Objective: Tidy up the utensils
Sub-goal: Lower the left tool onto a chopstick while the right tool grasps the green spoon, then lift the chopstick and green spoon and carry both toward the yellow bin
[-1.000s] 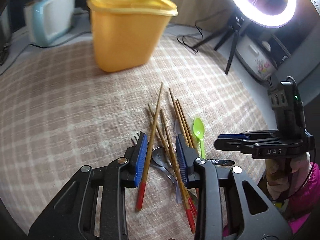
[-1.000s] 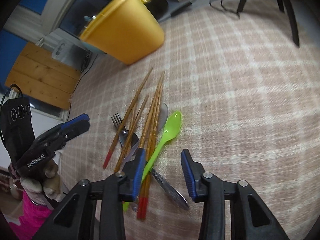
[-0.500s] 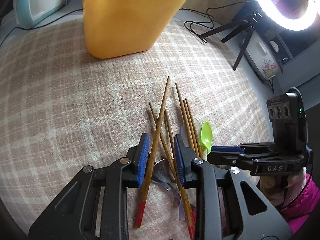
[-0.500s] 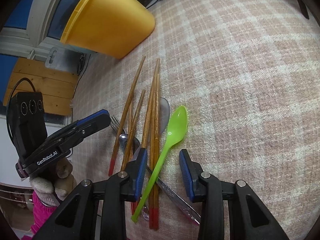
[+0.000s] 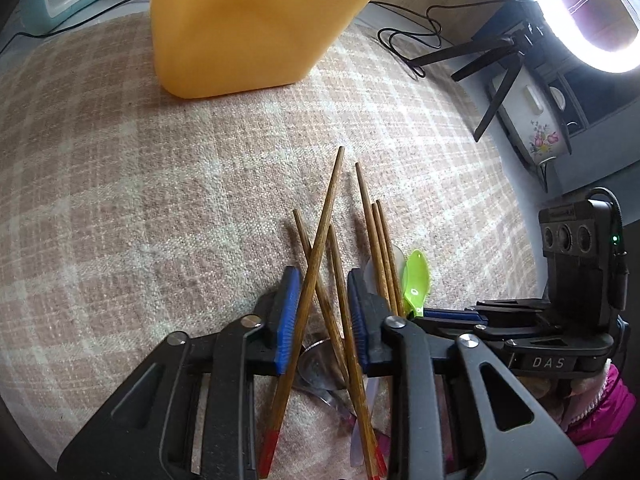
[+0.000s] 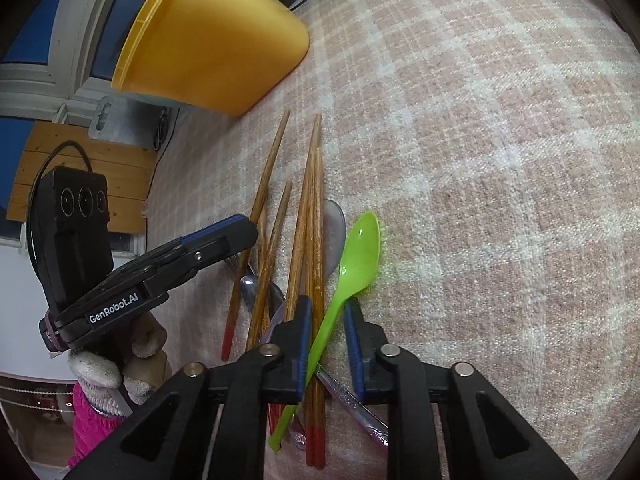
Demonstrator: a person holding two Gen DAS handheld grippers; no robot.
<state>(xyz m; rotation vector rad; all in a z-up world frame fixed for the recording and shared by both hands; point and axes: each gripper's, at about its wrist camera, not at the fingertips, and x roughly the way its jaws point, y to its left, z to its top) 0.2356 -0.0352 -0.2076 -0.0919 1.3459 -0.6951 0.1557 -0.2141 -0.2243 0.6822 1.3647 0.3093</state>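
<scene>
chopsticks (image 5: 320, 256) of brown wood with red-dipped ends lie in a loose heap on the checked cloth (image 5: 160, 208), their long axes running away from both cameras, thin tips toward the yellow bin (image 5: 248, 20) and red ends toward the grippers. the green plastic spoon (image 6: 352, 272) lies at the heap's right edge, bowl pointing away and slightly right, handle slanting back to the near left. metal spoons (image 6: 256, 292) and a clear one lie partly buried under the sticks, so they are only partly seen. the left gripper (image 5: 322, 316) is down over the heap with its jaws closing; three crossed chopsticks stand between the blue pads, the longest lying against the left pad, but a firm pinch cannot be confirmed. the right gripper (image 6: 326, 332) has its jaws closing around the green spoon's handle, which touches the left pad while the right pad stands clear of it. a lit ring light on a tripod (image 5: 500, 68) and a flowered appliance (image 5: 536, 128) stand beyond the cloth. the right tool's body reads "das", the left tool's "genrobot.ai". a gloved hand (image 6: 116, 364) in a pink sleeve holds the left tool.
</scene>
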